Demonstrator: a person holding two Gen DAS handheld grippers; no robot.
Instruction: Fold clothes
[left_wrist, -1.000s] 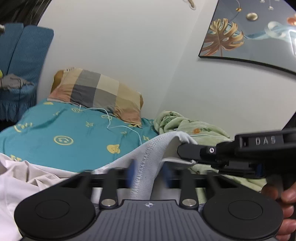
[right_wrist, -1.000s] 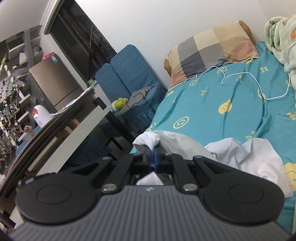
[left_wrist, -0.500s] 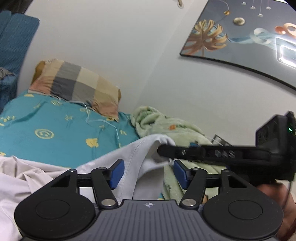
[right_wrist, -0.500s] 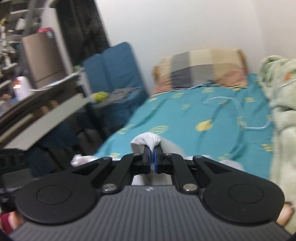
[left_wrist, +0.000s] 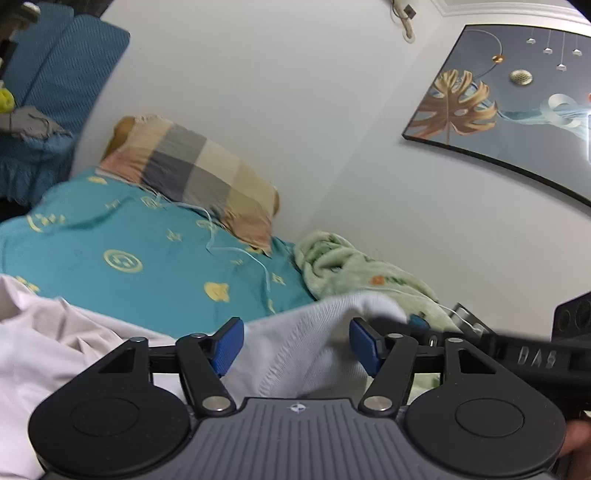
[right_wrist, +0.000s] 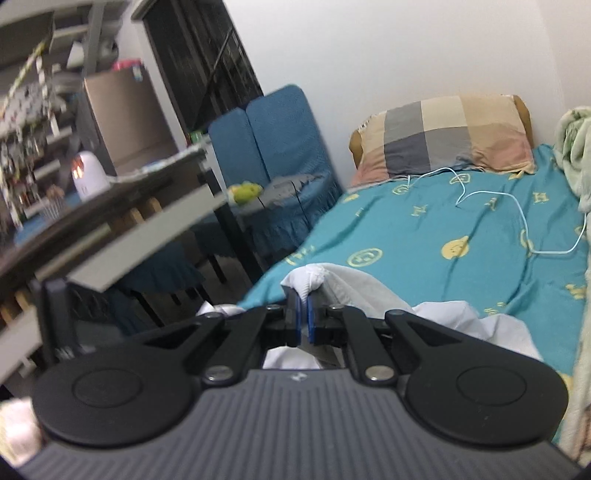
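Teal bedsheet (right_wrist: 436, 236) w/ plaid pillow (right_wrist: 443, 136); left tool (left_wrist: 295, 347) agape, right tool (right_wrist: 302, 314) pinching white garment (right_wrist: 354, 288).

A bed (right_wrist: 424, 236) covered by a teal sheet with yellow motifs was seen against the white wall. A checked pillow (right_wrist: 443, 136) lay at its head, with a thin white cable (right_wrist: 517, 206) trailing across the sheet. A pale green blanket (left_wrist: 354, 266) was bunched along the wall side, and white clothing (left_wrist: 55, 332) was spread over the near end.
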